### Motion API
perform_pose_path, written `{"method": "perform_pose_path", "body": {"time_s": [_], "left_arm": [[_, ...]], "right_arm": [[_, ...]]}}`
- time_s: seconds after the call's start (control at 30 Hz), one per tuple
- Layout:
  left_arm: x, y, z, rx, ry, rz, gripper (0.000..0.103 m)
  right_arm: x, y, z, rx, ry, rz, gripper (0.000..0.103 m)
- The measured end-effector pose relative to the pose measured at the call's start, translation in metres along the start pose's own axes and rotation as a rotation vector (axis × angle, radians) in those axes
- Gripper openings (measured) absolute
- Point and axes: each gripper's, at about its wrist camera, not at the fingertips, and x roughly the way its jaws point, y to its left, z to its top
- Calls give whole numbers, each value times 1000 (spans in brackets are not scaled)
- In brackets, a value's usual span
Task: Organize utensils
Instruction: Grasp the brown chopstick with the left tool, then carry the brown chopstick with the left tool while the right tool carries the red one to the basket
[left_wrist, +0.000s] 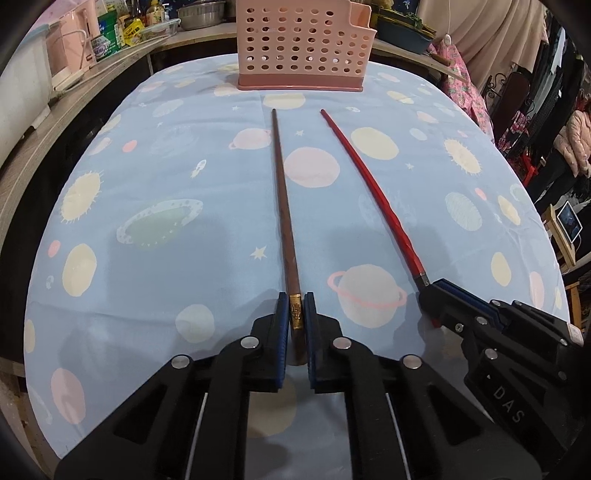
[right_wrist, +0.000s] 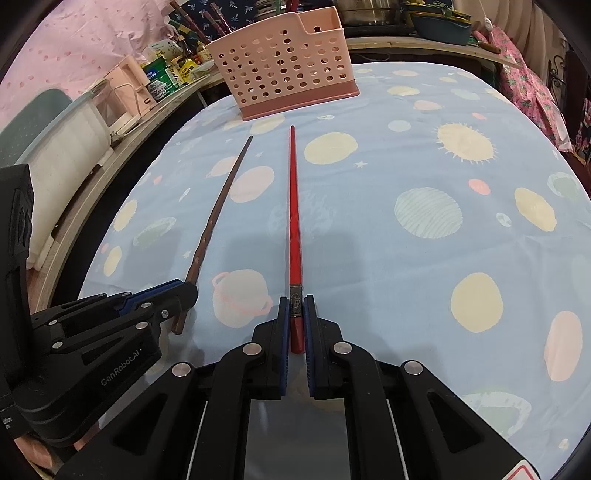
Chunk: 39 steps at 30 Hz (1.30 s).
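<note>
A long brown chopstick (left_wrist: 282, 206) with a gold band lies on the table, tip toward a pink perforated utensil basket (left_wrist: 304, 46). My left gripper (left_wrist: 296, 301) is shut on its thick end at the gold band. Beside it on the right lies a red chopstick (right_wrist: 294, 221), and my right gripper (right_wrist: 296, 304) is shut on its thick end near a dark metal band. In the right wrist view the brown chopstick (right_wrist: 218, 210) runs to the left, with the left gripper (right_wrist: 186, 290) on its near end. The pink basket (right_wrist: 284, 64) stands just beyond both tips.
A light blue tablecloth (left_wrist: 166, 177) with planets and suns covers the table. Behind the basket a shelf holds a metal bowl (left_wrist: 201, 13), bottles and boxes (left_wrist: 110, 35). Pink appliances (right_wrist: 125, 92) stand at the left. Clothes (left_wrist: 576, 144) hang at the far right.
</note>
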Motion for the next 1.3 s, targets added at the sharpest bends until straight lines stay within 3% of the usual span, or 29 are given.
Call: {"method": "perform_pose_path", "body": {"time_s": [0.5, 1.3], "left_arm": [[-36, 10, 11, -23, -66, 17, 7], [-117, 46, 91, -95, -309, 33, 7]], "right_arm": [[-31, 15, 15, -28, -75, 35, 8], [-102, 20, 110, -22, -344, 45, 7]]}}
